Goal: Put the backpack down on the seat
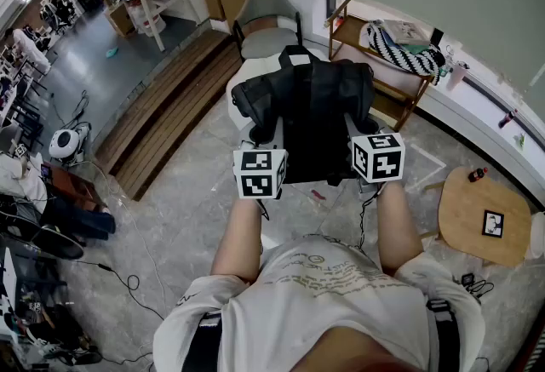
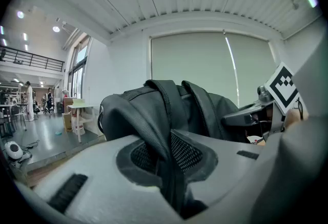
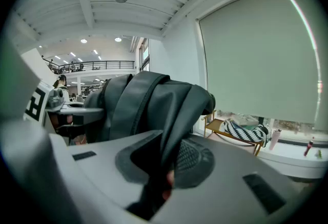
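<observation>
A black backpack [image 1: 311, 111] hangs in the air in front of me, held by both grippers. My left gripper [image 1: 262, 147] is shut on its left shoulder strap [image 2: 161, 130], which runs down between the jaws. At the other side, my right gripper [image 1: 364, 140] is shut on the right shoulder strap [image 3: 169, 138]. The bag [image 2: 154, 110] fills the middle of both gripper views [image 3: 148, 105]. Beyond and below the bag stands a white seat [image 1: 255, 72], with a grey chair [image 1: 266, 21] behind it.
A wooden bench [image 1: 387, 64] with a striped bag [image 1: 400, 47] stands at the right near the window wall. A round wooden stool [image 1: 481, 217] sits at the lower right. A wooden step platform [image 1: 170, 115] runs along the left. Cables lie on the floor.
</observation>
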Motion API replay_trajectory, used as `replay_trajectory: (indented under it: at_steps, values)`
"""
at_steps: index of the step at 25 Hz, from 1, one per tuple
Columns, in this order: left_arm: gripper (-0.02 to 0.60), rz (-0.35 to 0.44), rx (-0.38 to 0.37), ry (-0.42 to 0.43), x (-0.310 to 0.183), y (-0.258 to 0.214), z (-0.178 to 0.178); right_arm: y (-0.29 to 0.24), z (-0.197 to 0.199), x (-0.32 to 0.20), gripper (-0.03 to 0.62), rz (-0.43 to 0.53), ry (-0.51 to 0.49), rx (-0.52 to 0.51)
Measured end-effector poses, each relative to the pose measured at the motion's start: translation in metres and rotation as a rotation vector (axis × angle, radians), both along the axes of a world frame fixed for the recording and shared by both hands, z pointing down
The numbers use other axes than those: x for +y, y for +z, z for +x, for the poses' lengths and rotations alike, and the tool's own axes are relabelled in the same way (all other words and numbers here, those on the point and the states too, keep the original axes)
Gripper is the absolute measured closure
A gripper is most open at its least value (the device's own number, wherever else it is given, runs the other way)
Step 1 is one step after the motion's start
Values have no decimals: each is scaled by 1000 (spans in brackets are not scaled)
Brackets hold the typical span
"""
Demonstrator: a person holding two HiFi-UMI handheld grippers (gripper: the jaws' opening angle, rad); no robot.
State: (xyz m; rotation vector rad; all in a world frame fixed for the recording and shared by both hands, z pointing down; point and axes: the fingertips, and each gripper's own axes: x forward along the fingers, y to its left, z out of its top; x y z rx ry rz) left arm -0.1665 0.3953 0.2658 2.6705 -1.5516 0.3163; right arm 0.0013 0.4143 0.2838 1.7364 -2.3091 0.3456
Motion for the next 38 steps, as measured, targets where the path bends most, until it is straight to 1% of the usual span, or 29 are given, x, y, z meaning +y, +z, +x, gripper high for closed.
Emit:
replay_trajectory:
  at_steps: [5,22,28,32,38]
  values:
    - [509,-21,-8,-5,4,9,0,9,8,2,540,-12,-4,-5]
    - [509,-40,3,-21,0,13,40,3,48,1,539,21,-33,-37]
    - [509,-64,17,-24,-4,22,52,6,60,-3,537,20,-44,-35]
    - [509,-72,16,-19,-14,27,55,9,62,-12,538,19,-40,-38]
    - [509,-69,20,-7,-46,37,54,19,60,-41,537,13,-26,-39]
